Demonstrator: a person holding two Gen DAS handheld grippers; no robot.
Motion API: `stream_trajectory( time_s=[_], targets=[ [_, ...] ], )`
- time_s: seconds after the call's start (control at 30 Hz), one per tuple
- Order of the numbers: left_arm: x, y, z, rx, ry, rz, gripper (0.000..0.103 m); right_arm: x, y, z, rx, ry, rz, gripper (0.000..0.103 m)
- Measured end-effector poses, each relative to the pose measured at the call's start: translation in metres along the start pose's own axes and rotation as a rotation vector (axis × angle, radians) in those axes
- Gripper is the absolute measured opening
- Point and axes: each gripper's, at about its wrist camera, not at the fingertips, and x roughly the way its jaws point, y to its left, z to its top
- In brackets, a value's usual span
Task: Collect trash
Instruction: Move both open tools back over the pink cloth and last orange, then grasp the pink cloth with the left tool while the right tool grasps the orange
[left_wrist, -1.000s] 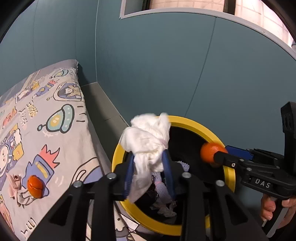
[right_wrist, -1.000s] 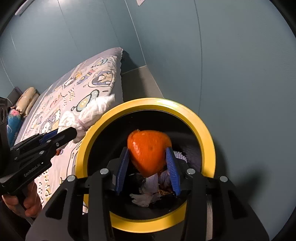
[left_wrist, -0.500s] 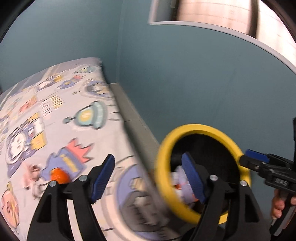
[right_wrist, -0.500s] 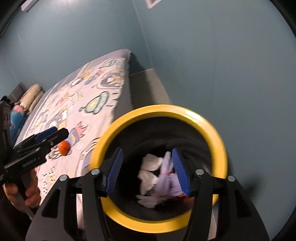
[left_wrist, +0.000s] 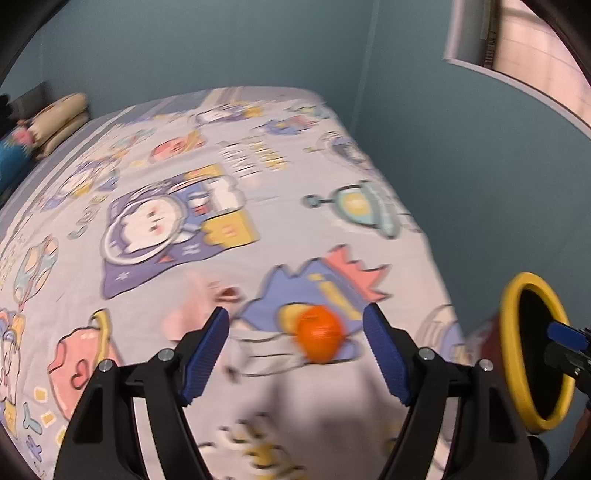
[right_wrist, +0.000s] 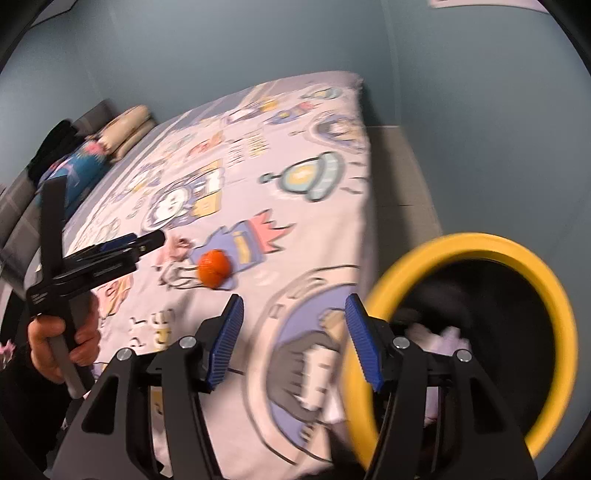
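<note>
- Trash on the bed: an orange ball-like piece lies on the cartoon-print sheet near the bed's right edge, and just left of it sits a crumpled pink-and-white scrap, blurred.
- At the far left, at the head of the bed, are cream pillows and a blue patterned bundle.
- The left gripper hangs over the sheet with its blue pads wide apart and nothing between them; the orange piece shows in the gap but lies beyond, untouched.
- From the right wrist view, that same gripper is held in a hand at the left, its tips near the pink scrap.
- The right gripper is over the bed's lower right corner; its jaws are opening and nothing is between them.
- At the far right, beside the bed and close to the blue wall, stands the bin with a yellow rim and black inside; pale crumpled bits lie in it.
</note>
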Motion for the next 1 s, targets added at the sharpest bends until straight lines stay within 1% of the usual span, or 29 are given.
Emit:
stream_trajectory(
  time_s=[0.1,0.23,0.5,0.57,0.63,0.73,0.87,0.93,0.97,1.0],
  targets=[
    [0.015,0.031,-0.004,-0.045,0.034,0.038,0.072,0.026,0.021,0.006,-0.022,0.041,0.051,0.055],
    [0.030,0.053,-0.009,-0.072,0.064,0.074,0.072,0.053,0.036,0.013,-0.035,0.082,0.082,0.055],
    [0.061,0.079,-0.014,-0.134,0.115,0.076,0.072,0.109,0.065,0.022,-0.091,0.159,0.069,0.057],
    [0.068,0.084,-0.015,-0.152,0.129,0.065,0.072,0.123,0.071,0.024,-0.102,0.176,0.071,0.057],
    [0.073,0.086,-0.016,-0.158,0.135,0.062,0.072,0.132,0.075,0.025,-0.109,0.187,0.071,0.061],
    [0.081,0.088,-0.017,-0.154,0.143,0.059,0.071,0.146,0.083,0.028,-0.138,0.195,0.057,0.061],
    [0.092,0.093,-0.017,-0.175,0.168,0.044,0.059,0.167,0.092,0.031,-0.168,0.215,0.038,0.061],
    [0.098,0.095,-0.016,-0.183,0.178,0.033,0.048,0.176,0.096,0.032,-0.185,0.228,0.040,0.061],
    [0.100,0.096,-0.016,-0.184,0.182,0.028,0.044,0.180,0.099,0.032,-0.196,0.234,0.037,0.061],
    [0.102,0.096,-0.017,-0.186,0.184,0.022,0.043,0.186,0.101,0.032,-0.205,0.243,0.030,0.061]
  ],
)
